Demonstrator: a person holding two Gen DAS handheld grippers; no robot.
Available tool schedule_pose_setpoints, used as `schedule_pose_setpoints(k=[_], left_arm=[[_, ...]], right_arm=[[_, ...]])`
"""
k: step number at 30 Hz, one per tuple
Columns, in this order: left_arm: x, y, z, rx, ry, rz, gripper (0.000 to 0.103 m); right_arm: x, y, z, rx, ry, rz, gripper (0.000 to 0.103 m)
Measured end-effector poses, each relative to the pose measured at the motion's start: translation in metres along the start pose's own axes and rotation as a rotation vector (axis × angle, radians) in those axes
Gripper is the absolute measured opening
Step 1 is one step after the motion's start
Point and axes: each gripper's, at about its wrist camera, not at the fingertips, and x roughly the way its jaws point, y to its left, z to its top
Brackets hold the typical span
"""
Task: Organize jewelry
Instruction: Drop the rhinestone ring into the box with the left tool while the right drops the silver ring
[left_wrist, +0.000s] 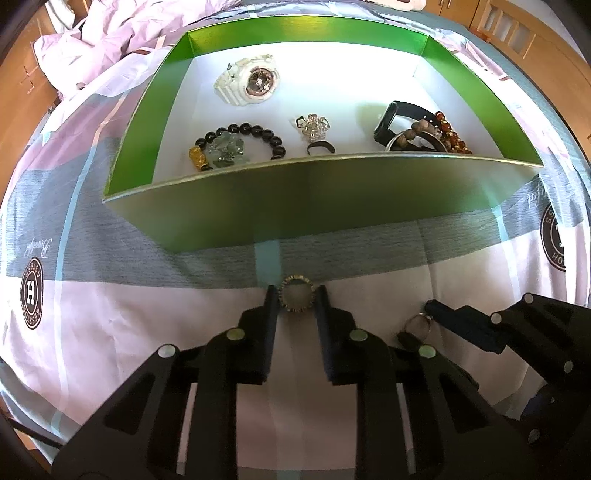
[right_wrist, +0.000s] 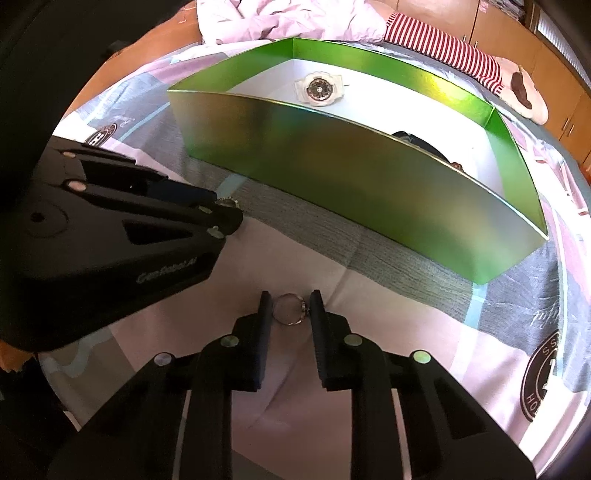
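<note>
A green box (left_wrist: 295, 206) with a white floor stands on the bedspread; it also shows in the right wrist view (right_wrist: 369, 184). Inside lie a white watch (left_wrist: 247, 81), a black bead bracelet (left_wrist: 255, 134), a crystal brooch (left_wrist: 314, 125), a dark ring (left_wrist: 320, 148) and a pile of bracelets (left_wrist: 424, 133). My left gripper (left_wrist: 295, 299) is shut on a studded gold ring (left_wrist: 295, 283) in front of the box. My right gripper (right_wrist: 290, 308) is shut on a silver ring (right_wrist: 290, 310), just right of the left gripper; it also shows in the left wrist view (left_wrist: 415, 323).
The bedspread (left_wrist: 110, 295) has grey, pink and white panels with round logos. A crumpled pink quilt (left_wrist: 110, 33) lies behind the box on the left. A red-striped plush toy (right_wrist: 461, 55) lies behind it on the right. Wooden furniture (right_wrist: 554, 74) surrounds the bed.
</note>
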Motion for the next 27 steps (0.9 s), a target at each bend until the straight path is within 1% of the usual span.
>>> schedule_pose_setpoints(k=[6, 12, 15, 21, 22, 27], left_arm=[[-0.010, -0.001, 0.000, -0.005, -0.003, -0.024, 0.021], [-0.016, -0.003, 0.000, -0.004, -0.019, -0.010, 0.021], [-0.023, -0.002, 0.002, -0.008, -0.039, -0.004, 0.021], [-0.050, 0.004, 0.008, -0.016, -0.121, 0.005, 0.021], [-0.053, 0.006, 0.010, -0.019, -0.131, 0.003, 0.021], [-0.079, 0.003, 0.019, -0.004, -0.227, -0.021, 0.021]], right_arm=[[-0.013, -0.008, 0.001, 0.021, -0.033, -0.029, 0.021], [-0.013, -0.022, 0.004, 0.055, -0.025, -0.068, 0.021], [-0.023, -0.028, 0.005, 0.076, -0.052, -0.076, 0.021], [-0.051, -0.041, 0.014, 0.128, -0.143, -0.080, 0.021], [-0.055, -0.043, 0.016, 0.133, -0.154, -0.077, 0.022], [-0.082, -0.047, 0.036, 0.132, -0.235, -0.090, 0.022]])
